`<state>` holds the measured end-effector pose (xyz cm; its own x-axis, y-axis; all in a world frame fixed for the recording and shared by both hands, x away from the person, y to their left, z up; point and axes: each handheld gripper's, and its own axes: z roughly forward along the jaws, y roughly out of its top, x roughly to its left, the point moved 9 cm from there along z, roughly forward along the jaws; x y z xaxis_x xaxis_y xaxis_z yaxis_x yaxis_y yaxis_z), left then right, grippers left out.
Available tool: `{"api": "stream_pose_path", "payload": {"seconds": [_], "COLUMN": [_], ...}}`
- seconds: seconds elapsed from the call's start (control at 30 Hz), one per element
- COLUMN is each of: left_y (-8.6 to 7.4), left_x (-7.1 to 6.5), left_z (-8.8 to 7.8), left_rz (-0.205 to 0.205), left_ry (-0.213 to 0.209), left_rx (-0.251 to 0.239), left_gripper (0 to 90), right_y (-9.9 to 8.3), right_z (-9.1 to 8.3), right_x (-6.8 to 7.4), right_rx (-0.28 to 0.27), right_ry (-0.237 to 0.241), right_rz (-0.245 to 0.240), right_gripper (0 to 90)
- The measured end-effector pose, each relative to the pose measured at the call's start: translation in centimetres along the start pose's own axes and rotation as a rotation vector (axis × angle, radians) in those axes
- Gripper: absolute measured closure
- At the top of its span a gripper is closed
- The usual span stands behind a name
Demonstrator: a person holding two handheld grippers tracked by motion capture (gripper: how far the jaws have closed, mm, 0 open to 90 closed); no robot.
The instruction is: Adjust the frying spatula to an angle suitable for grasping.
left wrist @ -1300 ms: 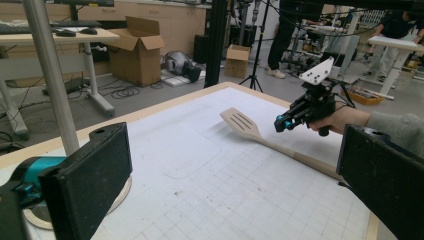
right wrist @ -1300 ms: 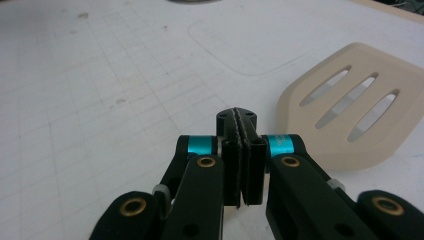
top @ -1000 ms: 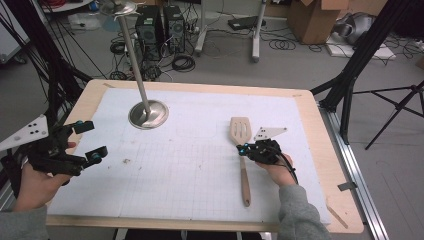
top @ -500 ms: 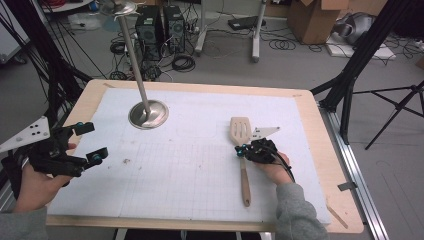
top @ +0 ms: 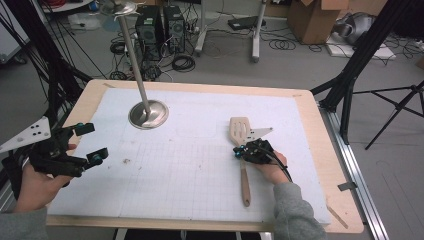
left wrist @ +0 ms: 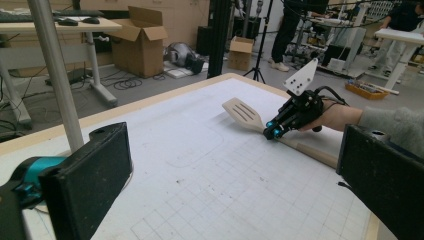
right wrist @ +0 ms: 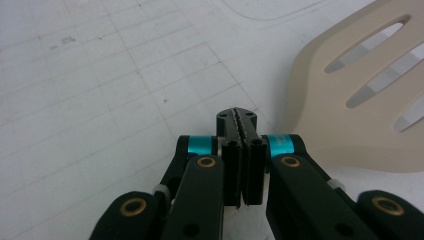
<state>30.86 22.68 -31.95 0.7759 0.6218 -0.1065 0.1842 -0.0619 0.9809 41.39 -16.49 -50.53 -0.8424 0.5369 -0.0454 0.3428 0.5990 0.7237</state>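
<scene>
A pale wooden slotted spatula [top: 240, 131] lies flat on the white gridded mat [top: 180, 170], head away from me and handle toward the front edge. My right gripper [top: 236, 152] sits low at the spatula's neck, beside the head [right wrist: 340, 115]. In the right gripper view its jaws [right wrist: 236, 116] are pressed together with nothing seen between the pads. The left gripper view shows that same gripper [left wrist: 272, 131] touching the spatula [left wrist: 242, 112] near the neck. My left gripper [top: 94, 142] hovers over the mat's left edge, jaws wide apart and empty [left wrist: 235, 145].
A metal stand with a round base [top: 148, 114] and a tall pole [left wrist: 55, 75] stands at the back left of the mat. The wooden table rim [top: 330, 150] borders the mat. Cardboard boxes, tripods and cables lie on the floor beyond.
My right gripper has crept a little to the left, closer against the spatula's neck. The spatula and my left gripper have stayed put.
</scene>
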Motion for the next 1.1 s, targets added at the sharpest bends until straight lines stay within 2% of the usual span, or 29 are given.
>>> {"api": "stream_pose_path", "payload": {"seconds": [0.03,0.1,0.17,0.3,0.33,0.6,0.83,1.1], "left_y": [0.0,0.0,0.0,0.0,0.0,0.0,0.1,0.1], "left_x": [0.0,0.0,0.1,0.0,0.0,0.0,0.0,0.0], "left_z": [0.0,0.0,-0.1,-0.1,-0.1,0.1,0.3,0.6], "left_rz": [-0.001,-0.001,0.002,0.001,0.001,0.002,0.001,0.002], "left_ry": [0.003,0.002,0.002,0.000,0.000,-0.001,-0.008,-0.017], "left_rx": [0.002,0.002,0.003,0.000,0.000,0.005,0.002,0.004], "left_gripper": [1.8,1.8,1.8,1.8,1.8,1.8,1.8,1.8], "right_y": [0.0,0.0,-0.1,-0.2,-0.3,-0.9,-1.6,-2.0], "right_z": [0.0,0.0,-0.1,-0.3,-0.5,-1.2,-2.2,-2.6], "right_x": [0.0,0.1,0.1,0.1,0.1,0.1,-0.1,-0.2], "right_rx": [0.013,0.014,0.025,0.030,0.037,0.030,0.007,0.012], "right_ry": [-0.016,-0.018,-0.027,-0.037,-0.037,-0.044,-0.040,-0.053], "right_rz": [-0.009,-0.007,0.009,0.008,0.023,0.037,0.072,0.083], "right_gripper": [89.5,89.5,89.6,89.6,89.6,89.7,89.7,89.8]}}
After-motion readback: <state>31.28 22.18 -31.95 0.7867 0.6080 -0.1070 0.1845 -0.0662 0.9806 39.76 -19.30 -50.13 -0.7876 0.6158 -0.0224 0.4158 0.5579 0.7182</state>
